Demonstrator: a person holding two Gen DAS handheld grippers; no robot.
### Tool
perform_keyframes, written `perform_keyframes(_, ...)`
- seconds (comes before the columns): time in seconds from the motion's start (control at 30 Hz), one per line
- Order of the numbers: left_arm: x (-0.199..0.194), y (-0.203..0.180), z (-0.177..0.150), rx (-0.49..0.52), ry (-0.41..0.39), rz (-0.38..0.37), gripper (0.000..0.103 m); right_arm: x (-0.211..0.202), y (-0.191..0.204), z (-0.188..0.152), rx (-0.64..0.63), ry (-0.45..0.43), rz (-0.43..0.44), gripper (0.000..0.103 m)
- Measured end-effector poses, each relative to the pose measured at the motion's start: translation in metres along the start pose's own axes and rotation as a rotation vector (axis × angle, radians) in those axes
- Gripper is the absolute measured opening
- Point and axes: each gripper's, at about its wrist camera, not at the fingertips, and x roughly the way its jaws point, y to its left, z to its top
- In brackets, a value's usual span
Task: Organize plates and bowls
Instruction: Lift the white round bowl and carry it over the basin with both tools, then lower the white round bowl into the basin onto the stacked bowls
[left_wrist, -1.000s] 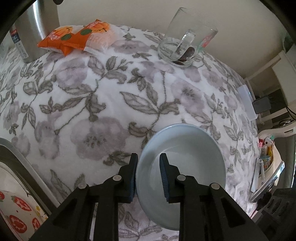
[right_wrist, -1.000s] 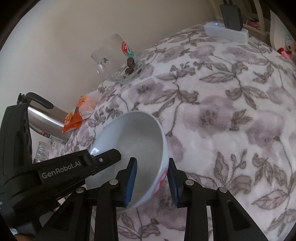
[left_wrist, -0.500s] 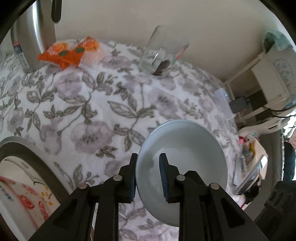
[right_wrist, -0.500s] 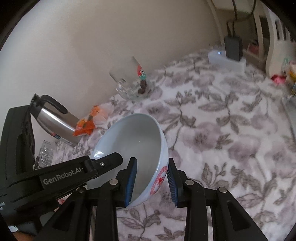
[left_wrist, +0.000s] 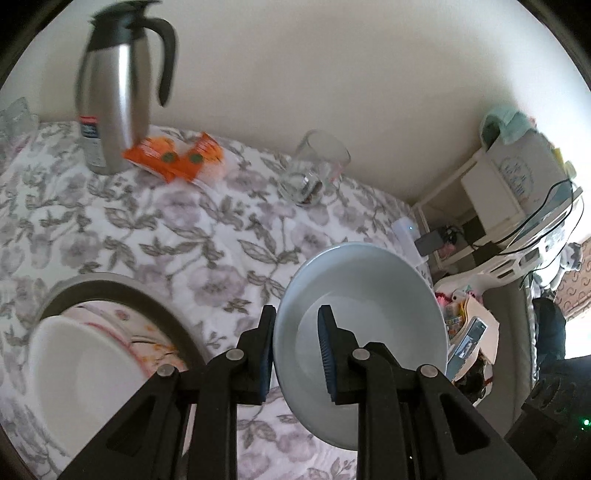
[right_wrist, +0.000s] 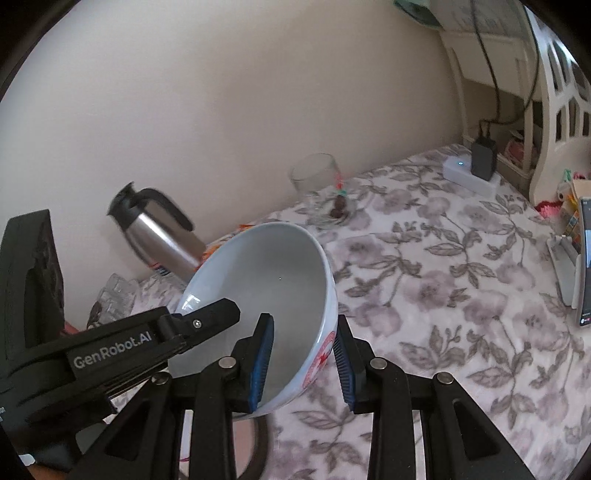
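- While both of my tongs clamp the same pale blue-white bowl (left_wrist: 364, 321), it hangs clear above the flowered cloth (left_wrist: 155, 236), touching nothing else.
- My left gripper (left_wrist: 297, 349) pinches the bowl's rim on its left side: one blue pad sits outside the wall, the other inside the hollow, both pressed to the ceramic.
- My right gripper (right_wrist: 303, 356) grips the opposite side of the rim the same way, one pad inside, one pad outside against a red printed emblem on the outer wall.
- In the right wrist view the left tongs reach in from the lower left, their black finger laid on the bowl's (right_wrist: 271, 288) far rim.
- The bowl is round and deep, plain and glossy inside, with red markings only on the outside; it looks empty.
- Both tongs point steeply downward and forward toward the cloth.
- The bowl is tilted rather than level: its mouth faces up and towards my left tongs, its base down toward the cloth. Being round, it has no long axis that I can tell.
- Below and left of it lies a dark-rimmed tray (left_wrist: 122, 291) holding a white plate (left_wrist: 85, 369) over a patterned one.
- Farther off, by the wall, stand a steel carafe (left_wrist: 114, 92) with a black handle, orange snack packets (left_wrist: 177, 155) and a glass mug (left_wrist: 314, 170) with something dark in the bottom.
- A white power strip (right_wrist: 469, 177) lies at the cloth's far corner.
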Motion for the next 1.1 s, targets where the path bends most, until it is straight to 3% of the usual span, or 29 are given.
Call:
perform_keyframes(0.3, -0.07, 0.05, -0.01, -0.043, -0.093, 0.026, 0.024, -0.009, 0.064, -0.024, -0.098, 0.018, 0.044, 0.035)
perform_keyframes(0.47, -0.089, 0.087, -0.022, -0.106, -0.122, 0.033, 0.024, -0.005, 0.095, -0.041, -0.14, 0.05, 0.078, 0.035)
perform_keyframes(0.67, -0.099, 0.128, -0.041, -0.183, -0.139, 0.014, 0.024, 0.005, 0.122, -0.061, -0.201, 0.089, 0.085, 0.035)
perform_keyframes(1.1, -0.078, 0.167, -0.055, -0.27, -0.099, 0.001, 0.024, 0.04, 0.137, -0.085, -0.267, 0.179, 0.029, 0.035)
